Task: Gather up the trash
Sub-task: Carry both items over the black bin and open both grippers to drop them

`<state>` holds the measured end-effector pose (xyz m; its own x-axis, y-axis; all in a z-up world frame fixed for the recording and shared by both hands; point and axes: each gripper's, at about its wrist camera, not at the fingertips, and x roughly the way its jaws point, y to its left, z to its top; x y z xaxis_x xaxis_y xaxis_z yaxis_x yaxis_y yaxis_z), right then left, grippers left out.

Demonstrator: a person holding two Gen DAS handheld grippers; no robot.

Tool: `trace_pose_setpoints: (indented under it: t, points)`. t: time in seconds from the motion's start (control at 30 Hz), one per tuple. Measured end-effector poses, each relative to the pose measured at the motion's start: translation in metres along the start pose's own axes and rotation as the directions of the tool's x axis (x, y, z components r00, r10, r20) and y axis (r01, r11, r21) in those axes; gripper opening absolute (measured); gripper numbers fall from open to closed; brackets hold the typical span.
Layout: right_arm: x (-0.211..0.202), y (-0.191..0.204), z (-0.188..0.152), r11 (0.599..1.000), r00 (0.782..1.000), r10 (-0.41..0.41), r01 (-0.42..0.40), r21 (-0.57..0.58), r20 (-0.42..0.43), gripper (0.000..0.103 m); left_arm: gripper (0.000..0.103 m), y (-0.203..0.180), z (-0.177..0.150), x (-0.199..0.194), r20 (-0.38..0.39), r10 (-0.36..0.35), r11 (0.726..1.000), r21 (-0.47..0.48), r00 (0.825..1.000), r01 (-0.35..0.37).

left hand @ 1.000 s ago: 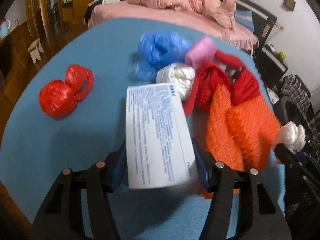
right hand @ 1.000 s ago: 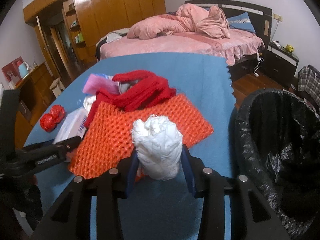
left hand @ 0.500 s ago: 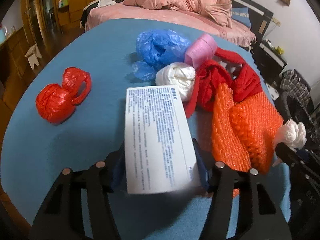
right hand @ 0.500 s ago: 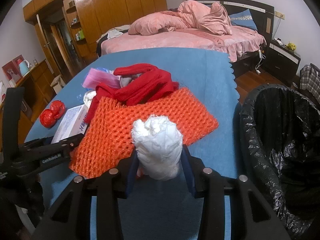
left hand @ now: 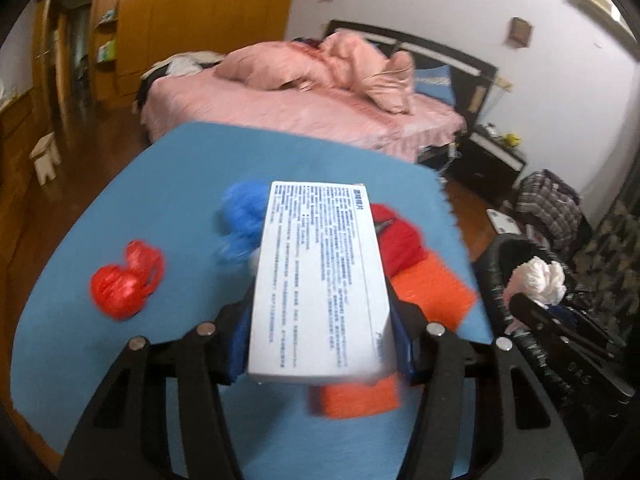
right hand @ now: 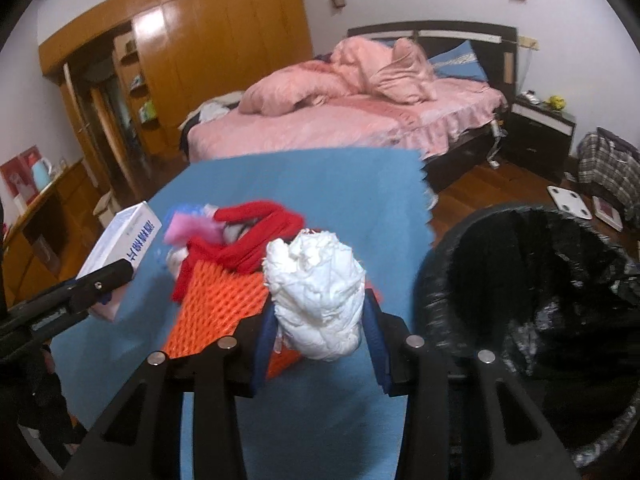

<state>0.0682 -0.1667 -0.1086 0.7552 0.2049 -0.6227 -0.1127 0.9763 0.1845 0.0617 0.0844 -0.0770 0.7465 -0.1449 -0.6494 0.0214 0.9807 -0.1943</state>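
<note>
Clamped: left gripper [left hand: 320, 344] around white printed box [left hand: 320, 280], right gripper [right hand: 320, 340] around crumpled white wad [right hand: 318, 292], both raised above blue table [right hand: 320, 184], probably for carrying to black-lined bin [right hand: 540, 280] alongside.

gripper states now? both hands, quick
Left gripper: closed on the white printed box.
Right gripper: closed on the crumpled white paper wad.

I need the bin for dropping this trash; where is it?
In the right wrist view the black-lined bin stands at the right, off the blue table's right edge, beside the white wad held by the right gripper.
</note>
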Motion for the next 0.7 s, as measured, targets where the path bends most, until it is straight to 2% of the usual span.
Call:
trace_pose_setpoints:
  t: [0.13,0.33,0.53,0.7]
  points:
    - [-0.016,-0.029,0.005,0.997,0.997,-0.064,0.062,0.051,0.033,0.041,0.055,-0.041,0.012,0.009,0.006,-0.088,0.995,0.046,0.996,0.088]
    - [-0.033,-0.077,0.008,0.977,0.982,-0.184,0.177,0.118,0.053,0.041,0.055,-0.111,0.016,0.028,-0.014,-0.229,0.965,0.132,0.973,0.229]
    - [-0.052,-0.130,0.005,0.937,0.950,-0.308,0.294,0.188,0.053,0.041,0.055,-0.181,0.013,0.053,-0.073,-0.347,0.918,0.179,0.935,0.355]
    - [-0.064,-0.170,-0.001,0.894,0.916,-0.399,0.379,0.238,0.039,0.043,0.055,-0.229,0.011,0.073,-0.111,-0.414,0.880,0.207,0.903,0.429]
